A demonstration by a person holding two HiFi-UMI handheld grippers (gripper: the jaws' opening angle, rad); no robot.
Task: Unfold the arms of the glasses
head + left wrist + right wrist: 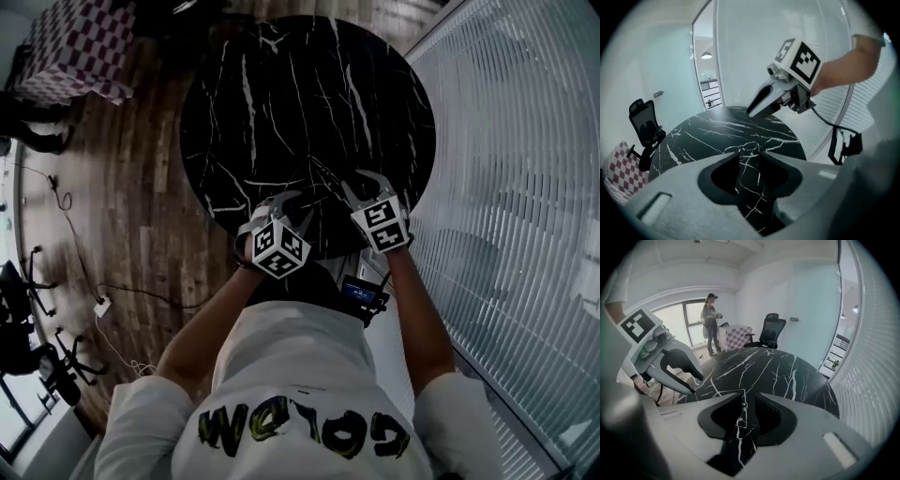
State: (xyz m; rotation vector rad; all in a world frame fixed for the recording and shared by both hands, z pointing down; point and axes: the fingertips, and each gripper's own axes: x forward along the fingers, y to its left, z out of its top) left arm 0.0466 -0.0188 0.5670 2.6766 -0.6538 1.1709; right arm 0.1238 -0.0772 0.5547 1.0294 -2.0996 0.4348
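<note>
My left gripper (281, 202) and right gripper (366, 183) hang side by side above the near edge of the round black marble table (309, 84). Both are open with nothing between the jaws. In the left gripper view, only the veined tabletop shows through the gap of the left gripper (749, 157); the right gripper (757, 108) floats above, to the right. A thin pale looped outline (739, 151) lies on the table just past the left gripper's tips. It may be the glasses, but I cannot tell it from the white veins. The right gripper (749, 397) also frames bare tabletop.
A glass wall with white blinds (525, 187) runs close along the table's right side. Wooden floor (131, 187) with cables lies to the left. Beyond the table stand a black office chair (769, 331), a checkered-cloth table (70, 47) and a person (710, 322) by the window.
</note>
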